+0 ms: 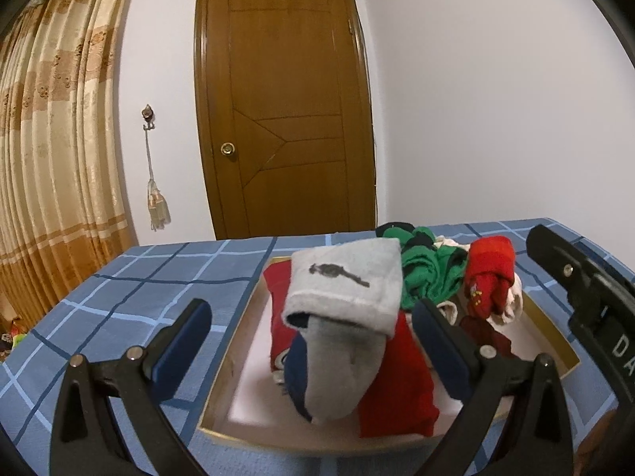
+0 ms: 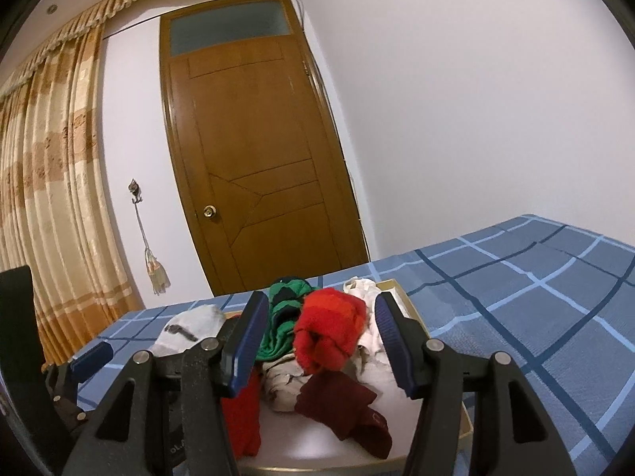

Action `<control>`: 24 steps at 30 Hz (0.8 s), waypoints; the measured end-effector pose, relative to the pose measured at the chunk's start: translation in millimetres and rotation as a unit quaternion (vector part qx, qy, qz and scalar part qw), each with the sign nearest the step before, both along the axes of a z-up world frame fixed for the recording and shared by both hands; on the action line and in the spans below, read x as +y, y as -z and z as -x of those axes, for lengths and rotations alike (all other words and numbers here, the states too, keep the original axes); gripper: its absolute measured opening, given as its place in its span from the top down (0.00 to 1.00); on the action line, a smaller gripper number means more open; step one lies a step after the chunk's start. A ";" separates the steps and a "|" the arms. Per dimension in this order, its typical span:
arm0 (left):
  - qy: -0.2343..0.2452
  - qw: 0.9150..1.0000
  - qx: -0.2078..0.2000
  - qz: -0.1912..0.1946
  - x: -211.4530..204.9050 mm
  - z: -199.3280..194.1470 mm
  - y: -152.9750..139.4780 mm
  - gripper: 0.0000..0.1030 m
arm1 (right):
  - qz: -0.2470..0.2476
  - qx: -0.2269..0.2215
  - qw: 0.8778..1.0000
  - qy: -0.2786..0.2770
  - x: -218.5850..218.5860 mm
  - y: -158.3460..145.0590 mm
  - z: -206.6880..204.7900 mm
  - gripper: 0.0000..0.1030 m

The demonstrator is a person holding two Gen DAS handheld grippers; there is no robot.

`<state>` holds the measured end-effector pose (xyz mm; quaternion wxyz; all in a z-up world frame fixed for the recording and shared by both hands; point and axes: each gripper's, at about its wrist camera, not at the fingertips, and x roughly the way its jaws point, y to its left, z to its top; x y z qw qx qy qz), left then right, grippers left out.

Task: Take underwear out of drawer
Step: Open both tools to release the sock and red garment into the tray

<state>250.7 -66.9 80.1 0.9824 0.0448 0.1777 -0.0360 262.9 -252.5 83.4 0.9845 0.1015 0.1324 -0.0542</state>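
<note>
Two views are showing the drawer (image 1: 238, 341). From the left wrist, the left gripper (image 1: 313, 325) is standing wide open around a grey sock (image 1: 345, 297) bearing a dark logo, not pressing it. From the right wrist, the right gripper (image 2: 321, 341) is standing partly open around a red garment (image 2: 331, 327), gripping nothing; underwear is lying inside the drawer.

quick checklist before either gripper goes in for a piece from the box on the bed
1. Left gripper open, nothing between its pads: ok.
2. Right gripper open, pads clear of the cloth: ok.
3. Grey sock lies on top of the pile, in front of the left gripper: ok.
4. Bright red bundle lines up between the right jaws: ok.
5. Which pieces are underwear: cannot tell; the green garment and white cloth are crumpled.
6. Box rim clear of both grippers: ok.
</note>
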 end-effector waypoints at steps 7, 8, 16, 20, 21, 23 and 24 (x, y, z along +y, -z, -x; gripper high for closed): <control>-0.005 1.000 0.002 0.018 14.4 13.9 1.1 0.00 | 0.001 -0.001 1.000 0.005 2.5 -0.6 9.5 0.43; -0.007 1.000 0.002 0.019 16.0 15.6 1.1 0.00 | 0.000 0.001 1.000 0.005 2.6 -0.3 10.1 0.43; -0.006 1.000 -0.004 0.017 21.1 26.2 -0.1 0.00 | 0.013 -0.001 1.000 0.005 11.1 -1.6 20.8 0.43; -0.008 1.000 -0.008 0.013 21.9 32.6 -0.8 0.00 | 0.033 -0.020 0.999 0.001 20.5 -4.6 33.4 0.43; -0.008 1.000 -0.010 0.012 22.3 34.6 -1.0 0.01 | 0.036 -0.022 0.999 -0.001 22.3 -4.8 35.9 0.43; -0.009 1.000 -0.013 0.012 22.9 38.6 -0.7 0.01 | 0.040 -0.020 0.999 -0.003 24.3 -5.0 37.4 0.43; -0.009 1.000 -0.013 0.012 23.8 40.0 -0.6 0.01 | 0.039 -0.020 0.999 -0.002 24.3 -5.1 38.5 0.43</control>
